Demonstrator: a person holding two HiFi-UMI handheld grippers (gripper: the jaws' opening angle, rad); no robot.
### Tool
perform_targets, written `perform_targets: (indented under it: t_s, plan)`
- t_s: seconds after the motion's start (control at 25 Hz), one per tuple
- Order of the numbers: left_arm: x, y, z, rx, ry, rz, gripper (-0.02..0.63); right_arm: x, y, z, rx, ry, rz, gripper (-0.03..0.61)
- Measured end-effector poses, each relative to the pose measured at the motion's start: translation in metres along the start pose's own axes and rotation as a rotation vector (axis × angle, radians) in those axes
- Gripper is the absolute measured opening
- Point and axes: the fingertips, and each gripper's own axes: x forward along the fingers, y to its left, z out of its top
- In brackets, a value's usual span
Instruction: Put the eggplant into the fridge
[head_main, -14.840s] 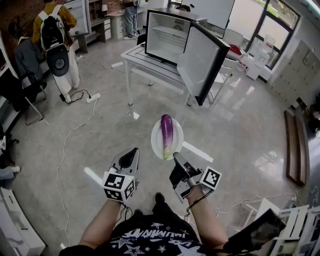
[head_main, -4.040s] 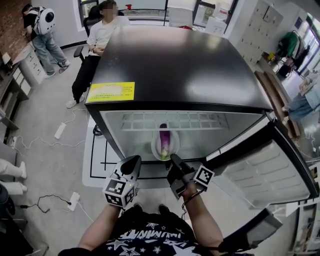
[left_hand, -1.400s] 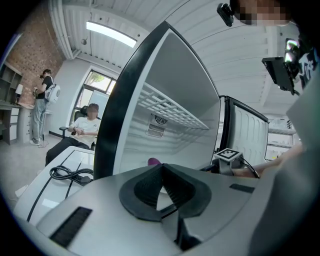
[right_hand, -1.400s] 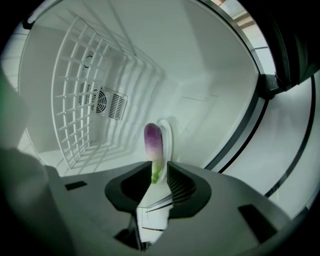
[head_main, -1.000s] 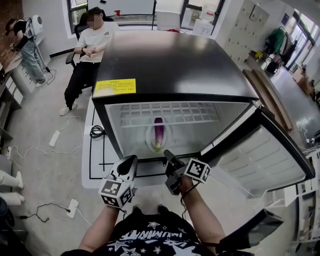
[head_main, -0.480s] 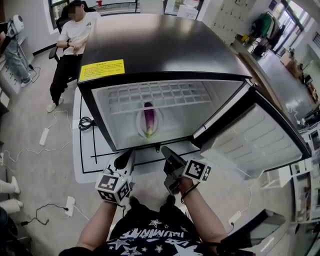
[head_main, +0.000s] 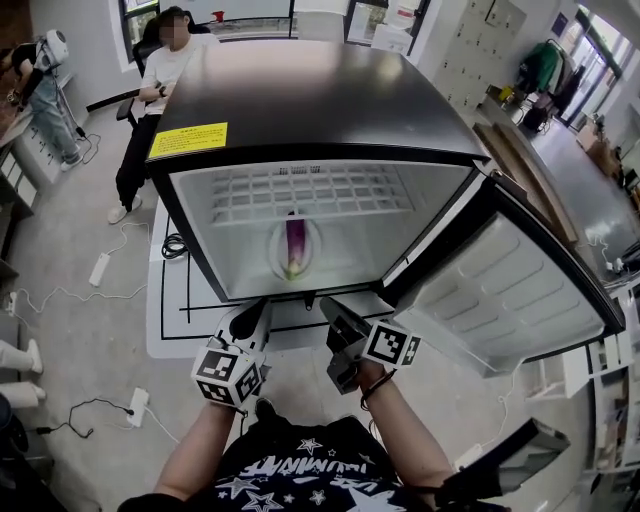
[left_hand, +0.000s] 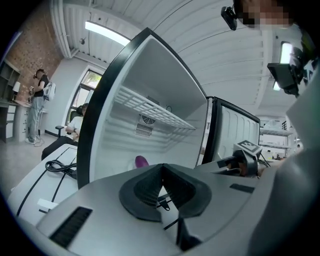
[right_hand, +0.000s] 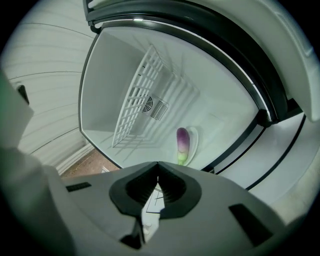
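Observation:
The purple eggplant lies on a white plate on the floor of the open black fridge, under its wire shelf. Both grippers hang outside, just in front of the fridge opening. My left gripper is shut with nothing in it. My right gripper is also shut and empty, a short way back from the plate. The right gripper view looks into the fridge at the eggplant and plate beyond my right gripper. In the left gripper view only the eggplant's tip shows above my left gripper.
The fridge door stands swung open to the right. The fridge sits on a white table with black lines. A person sits behind it at the left. Cables and a power strip lie on the floor at the left.
The plate with the eggplant, earlier carried by my right gripper, now rests inside the fridge. Both grippers have drawn back a little from the opening.

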Motion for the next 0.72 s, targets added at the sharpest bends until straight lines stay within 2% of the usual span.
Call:
perform_targets:
  t_s: [0.36, 0.72]
  plan:
    - [0.000, -0.061, 0.003, -0.008, -0.034, 0.135, 0.009, -0.045, -0.003, 0.012, -0.056, 0.131, 0.083, 0.006]
    - [-0.010, -0.130, -0.011, 0.006, -0.077, 0.281, 0.009, -0.104, -0.009, 0.010, -0.075, 0.247, 0.198, 0.007]
